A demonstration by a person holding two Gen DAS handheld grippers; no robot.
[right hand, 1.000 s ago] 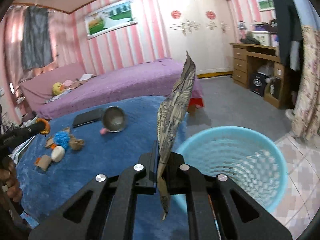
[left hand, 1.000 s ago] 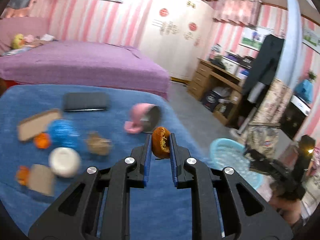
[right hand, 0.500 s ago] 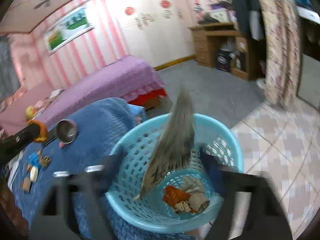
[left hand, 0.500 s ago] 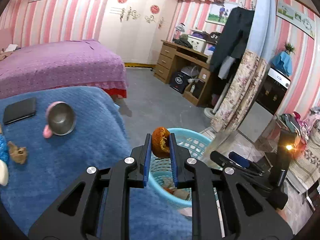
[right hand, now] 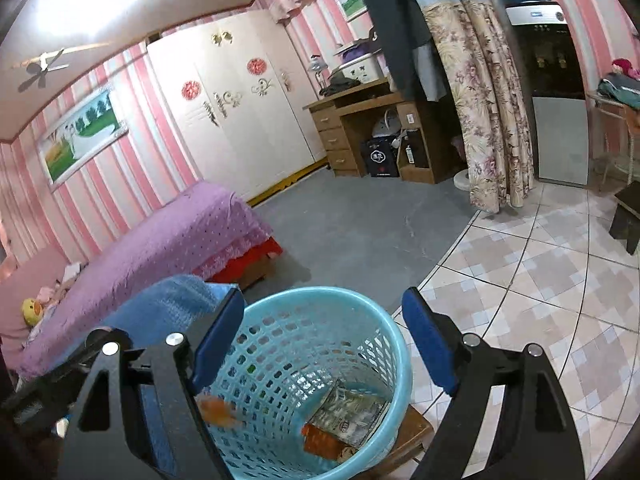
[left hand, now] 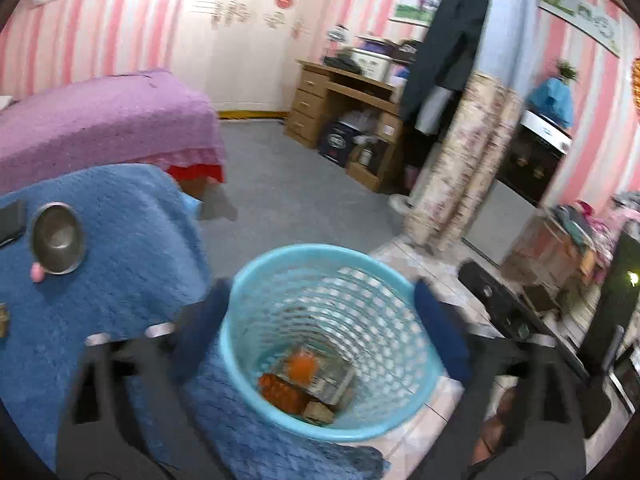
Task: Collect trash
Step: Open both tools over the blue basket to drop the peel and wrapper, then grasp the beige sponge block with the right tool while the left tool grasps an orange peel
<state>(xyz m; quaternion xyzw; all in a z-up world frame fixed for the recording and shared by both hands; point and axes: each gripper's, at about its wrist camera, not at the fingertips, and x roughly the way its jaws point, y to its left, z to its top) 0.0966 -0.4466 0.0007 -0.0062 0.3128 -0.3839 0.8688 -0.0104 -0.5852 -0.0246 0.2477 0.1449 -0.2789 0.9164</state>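
A light blue mesh waste basket [left hand: 412,304] stands beside the blue-covered table; it also shows in the right wrist view [right hand: 384,320]. My left gripper [left hand: 320,320] is open above its mouth, and an orange peel [left hand: 302,364] is falling inside it, blurred. My right gripper [right hand: 324,344] is open and empty over the same basket. The peel [right hand: 218,410] shows blurred in mid-air there. A grey printed wrapper [right hand: 352,408] and an orange packet [right hand: 320,442] lie at the basket's bottom.
The blue table cover [left hand: 120,272] holds a steel bowl with a pink handle [left hand: 58,238] and a dark wallet [left hand: 12,222] at the left edge. A purple bed [right hand: 152,248], a wooden desk [right hand: 360,124] and a floral curtain [right hand: 488,112] stand beyond.
Both grippers have opened over the basket. The left one let go of the orange peel, which is dropping in. The wrapper released by the right one now lies at the bottom.
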